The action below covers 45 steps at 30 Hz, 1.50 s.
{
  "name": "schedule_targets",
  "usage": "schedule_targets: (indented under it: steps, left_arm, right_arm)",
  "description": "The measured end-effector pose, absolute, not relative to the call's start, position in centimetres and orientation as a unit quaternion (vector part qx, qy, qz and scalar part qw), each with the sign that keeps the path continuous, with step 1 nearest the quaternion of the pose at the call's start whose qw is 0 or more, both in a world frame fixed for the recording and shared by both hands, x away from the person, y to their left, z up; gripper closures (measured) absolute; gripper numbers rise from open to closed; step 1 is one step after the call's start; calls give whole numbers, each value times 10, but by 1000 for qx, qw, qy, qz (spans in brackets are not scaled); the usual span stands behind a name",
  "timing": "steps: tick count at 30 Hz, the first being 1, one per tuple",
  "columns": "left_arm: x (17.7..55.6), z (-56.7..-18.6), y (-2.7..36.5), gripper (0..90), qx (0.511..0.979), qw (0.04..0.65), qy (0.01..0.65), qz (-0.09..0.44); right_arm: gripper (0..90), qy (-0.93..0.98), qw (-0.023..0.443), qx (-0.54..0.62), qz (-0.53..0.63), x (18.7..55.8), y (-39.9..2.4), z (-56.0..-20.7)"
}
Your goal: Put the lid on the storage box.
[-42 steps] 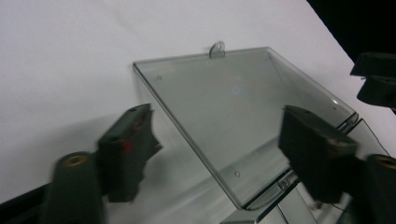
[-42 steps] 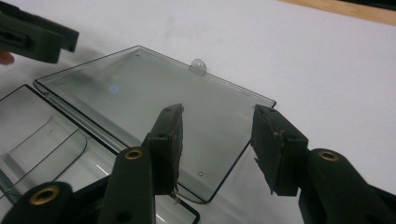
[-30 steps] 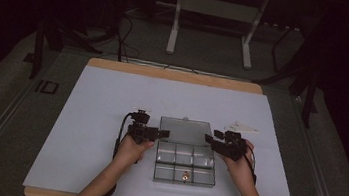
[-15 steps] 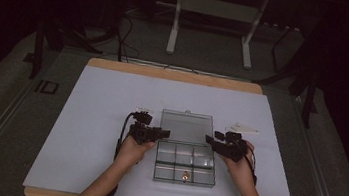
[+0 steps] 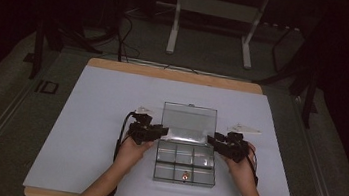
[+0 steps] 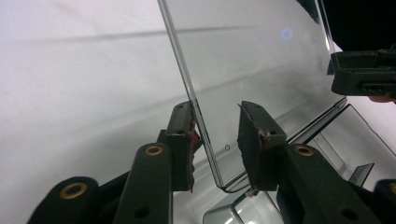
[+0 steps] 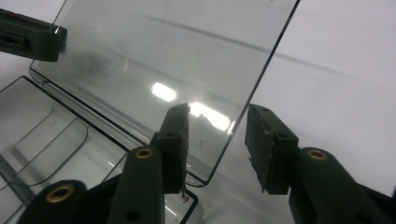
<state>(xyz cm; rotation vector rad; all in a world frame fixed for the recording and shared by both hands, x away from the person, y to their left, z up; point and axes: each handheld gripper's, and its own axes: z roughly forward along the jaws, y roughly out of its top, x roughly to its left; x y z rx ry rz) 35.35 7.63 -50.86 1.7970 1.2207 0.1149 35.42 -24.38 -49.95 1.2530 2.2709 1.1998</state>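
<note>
On the white table (image 5: pixel 87 132), a clear plastic compartment box (image 5: pixel 185 164) sat near the front edge, its transparent lid (image 5: pixel 188 123) standing raised at the back. The left gripper (image 5: pixel 161 131) straddled the lid's left edge: its jaws had just been closing, one pad touching the edge, the other apart from it, so not yet clenched. At the lid's right edge, the right gripper (image 5: pixel 211 141) also had been closing, pads (image 7: pixel 175 140) apart from the pane between them.
</note>
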Motion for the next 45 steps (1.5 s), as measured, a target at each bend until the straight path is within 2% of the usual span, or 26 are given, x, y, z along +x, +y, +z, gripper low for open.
schedule_targets:
  steps: [9, 20, 23, 32, 35, 45]
  left_arm:
    - [346, -502, 75, 729, 738, 463, 484, 76]
    - [338, -496, 76, 714, 742, 477, 464, 86]
    - [333, -493, 76, 713, 745, 477, 456, 92]
    - [323, -485, 77, 713, 746, 484, 444, 107]
    - [318, -480, 74, 713, 756, 475, 432, 129]
    - [309, -480, 77, 712, 758, 477, 425, 133]
  right_arm:
    - [671, 786, 149, 428, 421, 348, -245, -495]
    - [686, 783, 150, 420, 433, 339, -248, -487]
    - [728, 783, 150, 420, 434, 335, -250, -485]
    - [742, 786, 151, 409, 439, 327, -253, -481]
    - [751, 785, 150, 407, 443, 324, -255, -481]
    - [799, 784, 147, 406, 447, 319, -260, -482]
